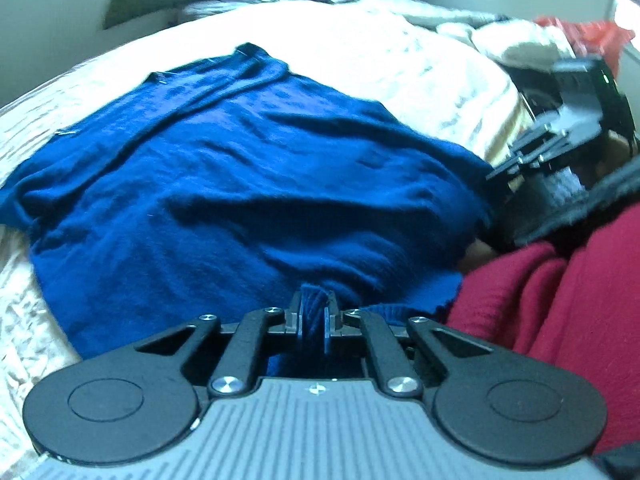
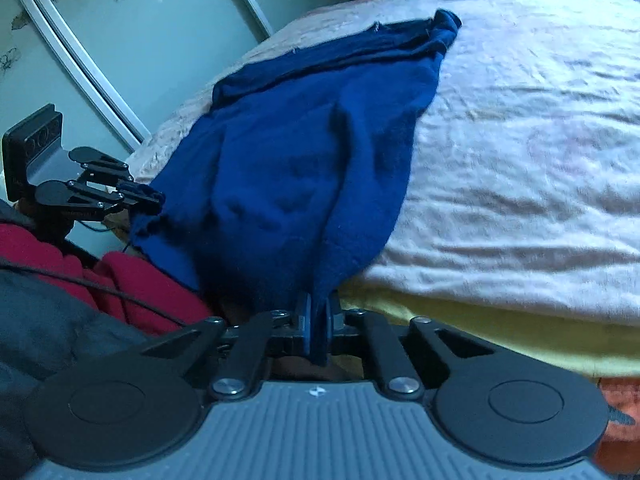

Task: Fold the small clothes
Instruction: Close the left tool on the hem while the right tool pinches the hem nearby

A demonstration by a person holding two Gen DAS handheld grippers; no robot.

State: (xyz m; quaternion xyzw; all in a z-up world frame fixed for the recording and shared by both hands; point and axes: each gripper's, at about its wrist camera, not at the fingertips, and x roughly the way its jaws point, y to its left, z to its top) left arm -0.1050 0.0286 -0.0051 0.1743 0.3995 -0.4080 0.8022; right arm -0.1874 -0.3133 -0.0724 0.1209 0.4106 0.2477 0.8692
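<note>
The blue knit garment (image 1: 248,184) lies spread on the pale bedspread (image 2: 520,160), its near hem pinched by both the left gripper (image 1: 315,316) and right gripper (image 2: 318,320), jaws clenched on fabric. This looks like the first fold; next, both corners should probably be carried together toward the garment's far edge.

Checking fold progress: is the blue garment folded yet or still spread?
Mostly spread: the blue garment lies open on the bed, near edge pinched by left tool and right tool.
</note>
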